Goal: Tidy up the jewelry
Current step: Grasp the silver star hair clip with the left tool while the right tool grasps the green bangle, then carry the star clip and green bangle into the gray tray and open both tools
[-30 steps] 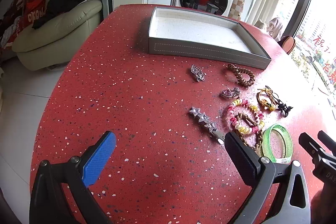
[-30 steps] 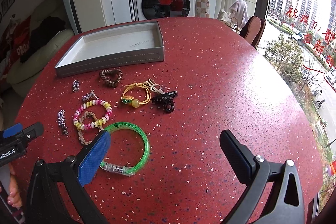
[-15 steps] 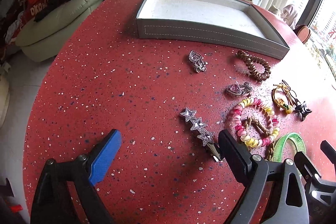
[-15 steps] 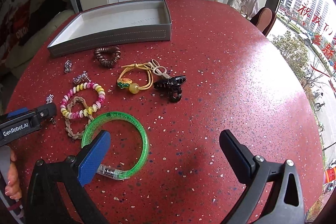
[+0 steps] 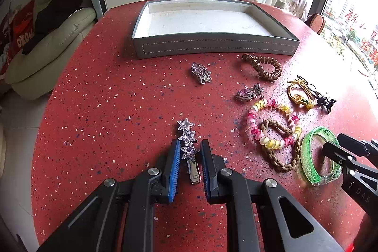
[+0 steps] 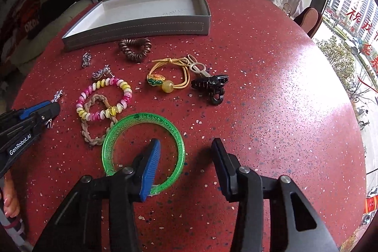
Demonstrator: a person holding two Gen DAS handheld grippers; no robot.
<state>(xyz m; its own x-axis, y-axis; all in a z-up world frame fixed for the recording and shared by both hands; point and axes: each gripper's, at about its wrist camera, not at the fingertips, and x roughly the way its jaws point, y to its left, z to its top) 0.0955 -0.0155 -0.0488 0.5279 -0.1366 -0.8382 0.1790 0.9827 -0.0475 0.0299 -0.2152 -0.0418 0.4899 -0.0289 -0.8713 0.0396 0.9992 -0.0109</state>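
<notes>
— Both claws narrowed since a second ago, still closing. Left claw [image 5: 189,151] straddling star hair clip [image 5: 188,144], pads not yet pressing.

— Right claw [image 6: 186,150]?

— Still parted; one finger inside green bangle [image 6: 143,145], rim between jaws. Tray [image 5: 212,45] at twelve o'clock on worktop [image 5: 106,110].

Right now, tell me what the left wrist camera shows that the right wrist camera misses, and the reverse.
Left wrist view only: the whole silver three-star rhinestone hair clip between the closing left gripper, pads not visibly pressing it.

Right wrist view only: the closing right gripper straddling the near right rim of the translucent green glitter bangle, one finger inside the ring, and the cream hair clip.

Both: the grey shallow tray, brown spiral hair tie, pink-and-yellow spiral band, black claw clip.
</notes>
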